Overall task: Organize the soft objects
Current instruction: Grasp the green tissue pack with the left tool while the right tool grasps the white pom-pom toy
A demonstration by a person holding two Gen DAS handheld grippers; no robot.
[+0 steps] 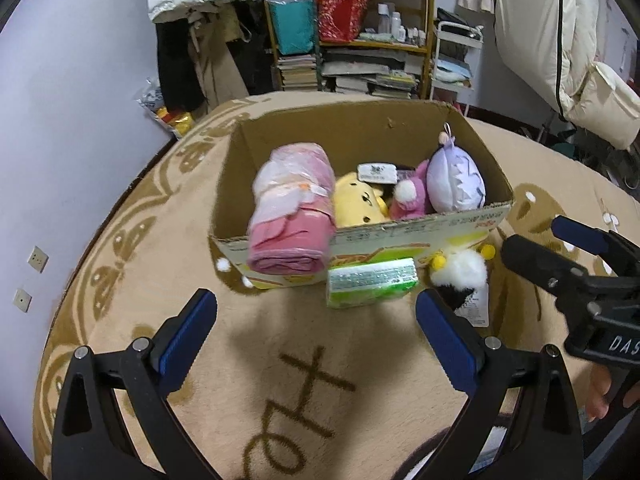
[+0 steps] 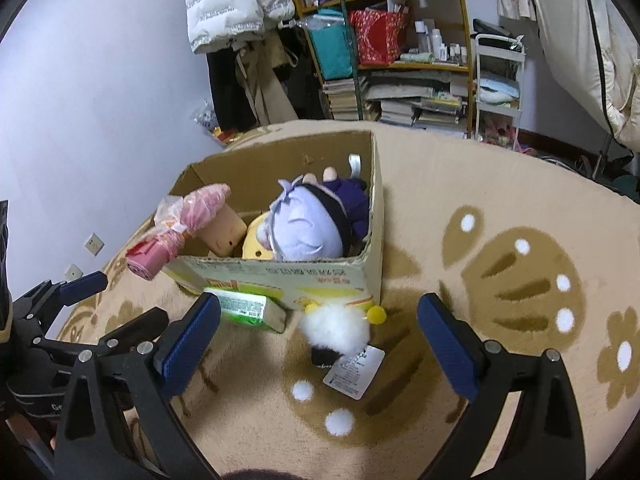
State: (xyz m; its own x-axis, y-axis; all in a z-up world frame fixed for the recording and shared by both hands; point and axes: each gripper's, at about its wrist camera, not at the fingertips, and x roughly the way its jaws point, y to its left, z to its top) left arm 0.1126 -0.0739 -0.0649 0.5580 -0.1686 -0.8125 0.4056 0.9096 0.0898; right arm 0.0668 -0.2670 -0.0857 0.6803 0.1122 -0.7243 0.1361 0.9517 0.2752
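Note:
An open cardboard box (image 1: pixel 420 228) (image 2: pixel 280 270) stands on the beige rug. A pink rolled bundle in plastic (image 1: pixel 292 212) (image 2: pixel 176 228) leans over its left front corner. Inside lie a yellow plush (image 1: pixel 356 200), a small pink plush (image 1: pixel 408 196) and a lilac doll (image 1: pixel 456 180) (image 2: pixel 308 224). In front of the box sit a green tissue pack (image 1: pixel 372 282) (image 2: pixel 248 306) and a white fluffy toy with yellow pompoms and a tag (image 1: pixel 460 270) (image 2: pixel 338 328). My left gripper (image 1: pixel 316 332) is open, short of the tissue pack. My right gripper (image 2: pixel 320 340) is open around the white toy.
A cluttered wooden shelf (image 1: pixel 352 28) (image 2: pixel 392 40) with bags, bottles and stacked books stands behind the rug, with hanging coats (image 1: pixel 200 20) to its left and a white cart (image 2: pixel 498 88) to its right. The lilac wall (image 1: pixel 60 140) runs along the left. Bare rug (image 2: pixel 520 260) lies right of the box.

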